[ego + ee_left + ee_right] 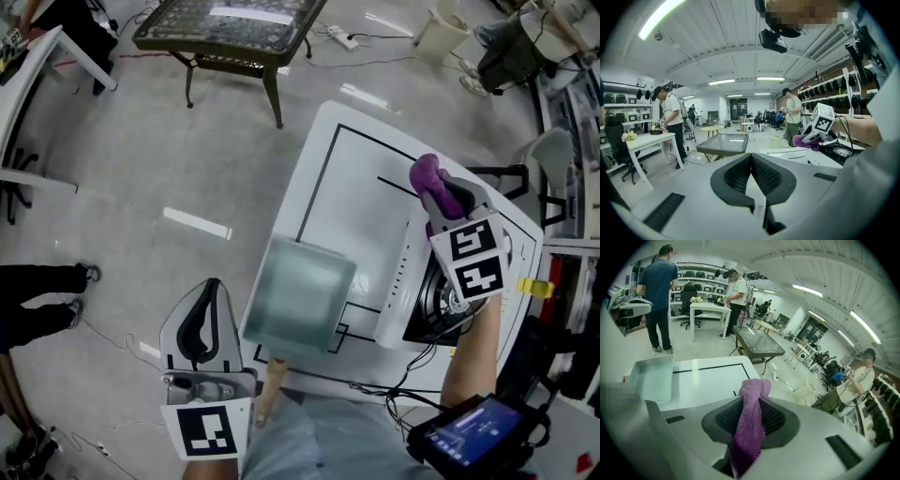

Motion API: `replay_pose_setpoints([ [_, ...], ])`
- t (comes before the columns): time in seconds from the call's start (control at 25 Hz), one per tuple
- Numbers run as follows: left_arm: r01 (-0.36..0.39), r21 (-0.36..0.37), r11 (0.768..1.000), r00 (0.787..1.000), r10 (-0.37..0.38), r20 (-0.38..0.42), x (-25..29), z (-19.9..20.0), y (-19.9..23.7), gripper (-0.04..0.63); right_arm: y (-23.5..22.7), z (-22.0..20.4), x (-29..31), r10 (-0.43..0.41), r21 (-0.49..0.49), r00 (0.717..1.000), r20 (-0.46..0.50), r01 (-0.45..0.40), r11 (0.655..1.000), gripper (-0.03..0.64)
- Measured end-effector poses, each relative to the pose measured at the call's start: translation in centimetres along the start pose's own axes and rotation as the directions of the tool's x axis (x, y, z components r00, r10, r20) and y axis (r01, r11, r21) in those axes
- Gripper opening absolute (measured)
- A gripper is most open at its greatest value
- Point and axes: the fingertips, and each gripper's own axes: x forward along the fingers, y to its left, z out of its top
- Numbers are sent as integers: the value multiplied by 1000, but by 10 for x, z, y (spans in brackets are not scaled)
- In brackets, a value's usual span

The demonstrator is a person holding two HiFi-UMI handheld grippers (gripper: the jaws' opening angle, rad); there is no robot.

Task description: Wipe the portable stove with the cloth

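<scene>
The portable stove, white with a black burner, lies on the right part of the white table. My right gripper hovers over the stove's far end, shut on a purple cloth; in the right gripper view the cloth runs up between the jaws and bunches past the tips. My left gripper hangs off the table's near left corner over the floor, shut with nothing in it; its fingertips meet. From there the stove and the cloth show at right.
A translucent plastic bin sits on the table's near left edge, left of the stove. Black lines mark the tabletop. A dark glass-top side table stands beyond. Cables trail off the table's near edge. People stand at benches further off.
</scene>
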Motion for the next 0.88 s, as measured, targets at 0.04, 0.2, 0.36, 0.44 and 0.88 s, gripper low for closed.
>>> replay_pose_setpoints([
  [0.04, 1, -2, 1000, 1000, -1, -5, 1, 0, 0, 18, 4, -2, 1, 12, -4, 1000, -7, -12, 1000, 110],
  [0.2, 24, -2, 1000, 1000, -24, -6, 6, 1, -4, 18, 17, -10, 1, 63, 9, 998, -23, -63, 998, 110],
  [0.36, 40, 6, 999, 999, -40, -3, 9, 2, -12, 18, 24, -19, 1, 79, 25, 997, -25, -78, 997, 109],
  [0.44, 50, 9, 999, 999, -50, 1, 9, 3, -18, 18, 26, -25, -1, 78, 35, 997, -25, -78, 996, 110],
  [0.88, 122, 65, 990, 985, -128, 111, -18, 24, -27, 18, 63, -35, -33, 84, 81, 996, -13, -83, 993, 110],
])
